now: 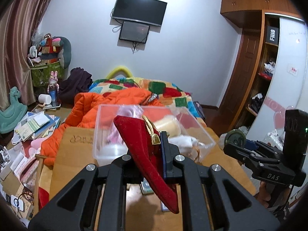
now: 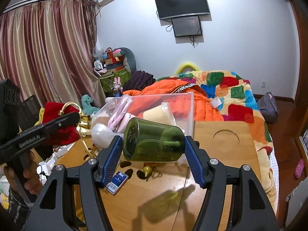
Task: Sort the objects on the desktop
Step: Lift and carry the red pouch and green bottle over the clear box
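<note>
A: Nearest my left wrist camera, the left gripper [image 1: 154, 150] is clenched on a red velvet pouch [image 1: 142, 150], lifted before the clear plastic bin [image 1: 202, 127].

B: And the right?

A: My right gripper [image 2: 154, 144] grasps a green bottle [image 2: 152, 142] sideways above the wooden table [image 2: 221, 154]; only this view shows the blue card [image 2: 117, 182]. The bin holds pink cord [image 2: 119, 115] and a cream cup [image 2: 156, 114].

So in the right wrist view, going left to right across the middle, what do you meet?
Left gripper shut on the red velvet pouch → white roll → green bottle clamped in the right gripper → round recess in the wooden board → patchwork blanket.
</note>
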`<move>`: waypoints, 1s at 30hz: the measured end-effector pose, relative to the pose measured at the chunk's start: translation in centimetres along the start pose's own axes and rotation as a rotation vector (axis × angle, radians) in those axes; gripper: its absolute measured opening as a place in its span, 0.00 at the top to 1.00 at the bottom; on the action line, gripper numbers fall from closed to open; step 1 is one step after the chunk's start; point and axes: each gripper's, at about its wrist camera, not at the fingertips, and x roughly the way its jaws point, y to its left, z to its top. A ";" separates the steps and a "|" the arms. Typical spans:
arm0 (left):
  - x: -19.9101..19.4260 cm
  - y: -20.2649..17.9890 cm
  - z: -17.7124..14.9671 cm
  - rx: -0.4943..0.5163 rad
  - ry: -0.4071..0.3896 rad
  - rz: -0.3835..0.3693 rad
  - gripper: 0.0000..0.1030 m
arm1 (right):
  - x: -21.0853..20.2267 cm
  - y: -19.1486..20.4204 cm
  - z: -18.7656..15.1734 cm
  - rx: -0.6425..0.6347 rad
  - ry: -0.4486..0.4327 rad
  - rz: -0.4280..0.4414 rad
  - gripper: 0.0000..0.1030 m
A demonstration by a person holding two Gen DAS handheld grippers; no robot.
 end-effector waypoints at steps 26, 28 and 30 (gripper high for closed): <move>6.3 1.6 3.5 -0.015 0.012 -0.005 0.88 | 6.1 0.2 4.2 -0.051 0.016 0.015 0.40; 7.0 1.6 3.3 -0.013 0.028 -0.009 0.88 | 6.9 0.1 4.0 -0.052 0.031 0.016 0.40; 7.7 1.5 3.1 -0.015 0.044 -0.015 0.88 | 7.6 0.0 3.8 -0.049 0.047 0.018 0.41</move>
